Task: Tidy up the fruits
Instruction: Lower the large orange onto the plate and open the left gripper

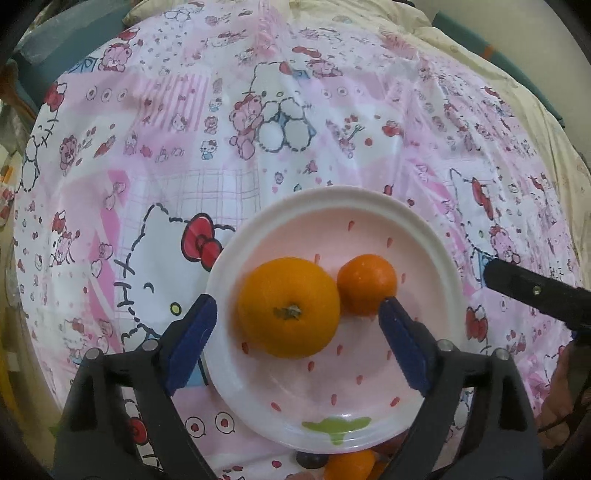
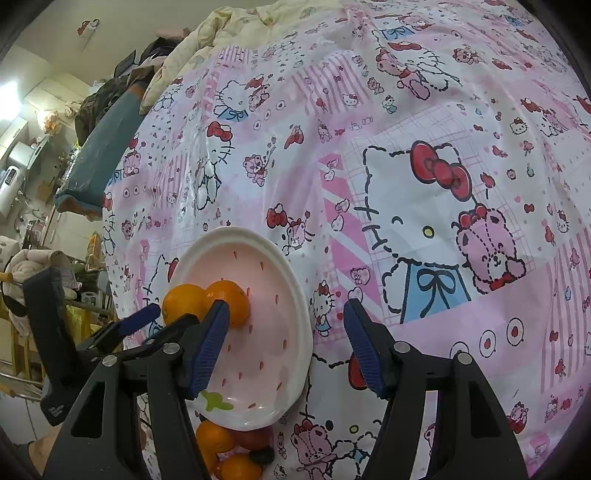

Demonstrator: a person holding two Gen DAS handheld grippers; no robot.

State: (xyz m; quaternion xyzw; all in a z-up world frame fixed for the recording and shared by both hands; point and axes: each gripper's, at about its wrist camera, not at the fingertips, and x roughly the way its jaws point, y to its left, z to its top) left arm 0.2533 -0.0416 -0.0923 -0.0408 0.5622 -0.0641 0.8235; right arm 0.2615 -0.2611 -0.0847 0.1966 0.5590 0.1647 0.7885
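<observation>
A pink-and-white cartoon-print cloth (image 1: 207, 122), patterned with cats, bears and red bows, covers the whole work surface and shows shallow wrinkles. A cream quilt (image 2: 236, 26) lies bunched along its far edge. Beside the cloth, a blue-covered edge (image 2: 103, 147) runs toward a heap of dark clothing (image 2: 107, 92). Beyond, in the right wrist view, cluttered room furnishings: a grey appliance (image 2: 14, 173) at far left, a rolled pale blanket (image 2: 33, 262), and a beige wall (image 2: 122, 26) bearing a small sticker (image 2: 88, 26).

two oranges (image 1: 314, 299) crowding plate (image 1: 436, 236) centre, cloth (image 1: 184, 147) beyond bare
</observation>
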